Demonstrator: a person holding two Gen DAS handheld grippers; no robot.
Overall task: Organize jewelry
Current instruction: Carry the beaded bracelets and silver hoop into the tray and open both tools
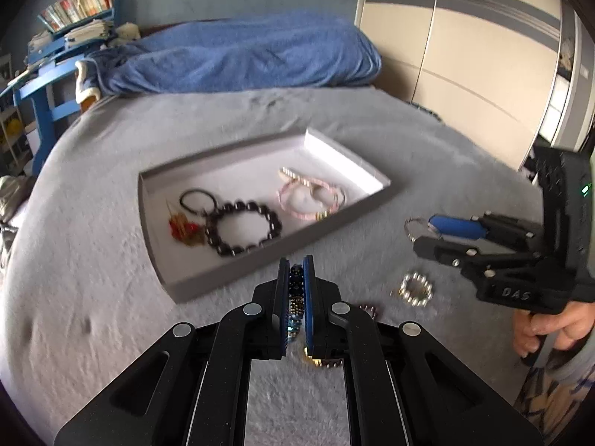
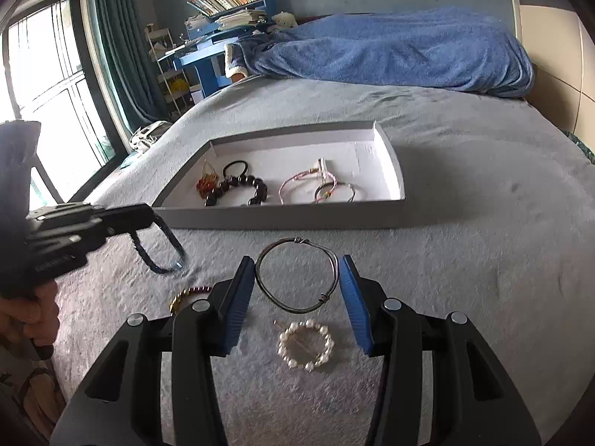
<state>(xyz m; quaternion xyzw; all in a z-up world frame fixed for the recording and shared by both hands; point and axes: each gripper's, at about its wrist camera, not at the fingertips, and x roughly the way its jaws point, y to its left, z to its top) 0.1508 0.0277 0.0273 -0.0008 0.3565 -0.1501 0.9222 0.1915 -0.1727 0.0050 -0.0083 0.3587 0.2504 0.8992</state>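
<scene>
**Beaded bracelet lifted beside the tray**

The left gripper [image 1: 296,271] has its fingers clamped on a dark beaded bracelet [image 2: 160,249], hanging just short of the shallow grey cardboard tray's [image 2: 282,217] near edge. The right gripper [image 2: 296,278] hangs half-open, holding nothing, over a thin wire bangle [image 2: 297,275] on the grey bed cover [image 2: 483,260]. Its fingers partly hide a gold-and-maroon bracelet [image 2: 186,294].

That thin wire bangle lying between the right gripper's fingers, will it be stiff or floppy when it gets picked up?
Probably stiff: the wire bangle keeps an open round hoop on the soft bedspread. Likely light, being thin. It may slip or spring between the right gripper pads, offering little to pinch.
</scene>
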